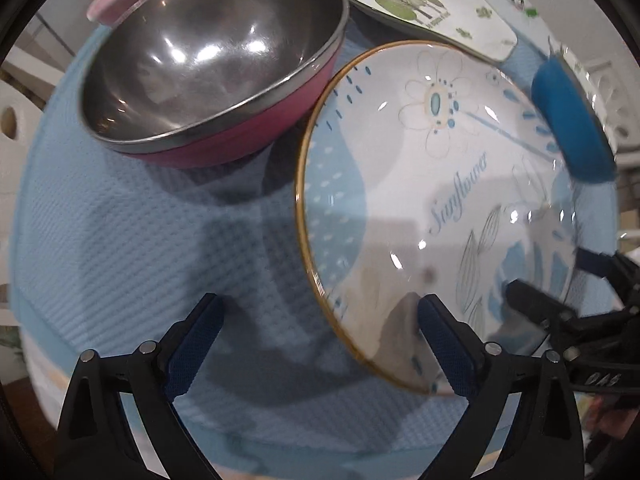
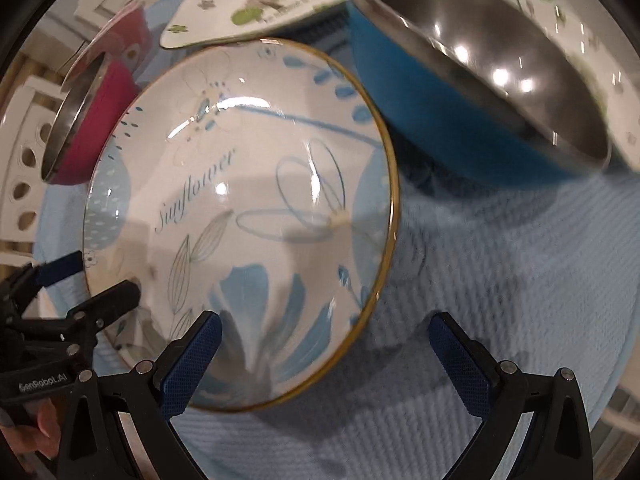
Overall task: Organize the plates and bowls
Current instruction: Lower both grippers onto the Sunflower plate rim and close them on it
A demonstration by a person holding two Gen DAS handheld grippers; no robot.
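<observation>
Item: sunflower plate [image 1: 420, 200]. Left gripper [image 1: 320, 344] and right gripper [image 2: 324, 356] straddled opposite rims, fingers wide, empty. Risk: glazed rim slipping (pink bowl [image 1: 208, 80] near).

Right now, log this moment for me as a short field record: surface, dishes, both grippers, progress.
surface: light blue waffle cloth
centre dish: Sunflower plate, gold rim, flat on the cloth
bowls: pink steel bowl and blue steel bowl, either side of the plate, both empty
other dishes: white tree-print plate beyond the Sunflower plate
left gripper: open, straddling the plate's rim, holding nothing
right gripper: open, straddling the opposite rim, holding nothing
progress: nothing stacked yet
</observation>
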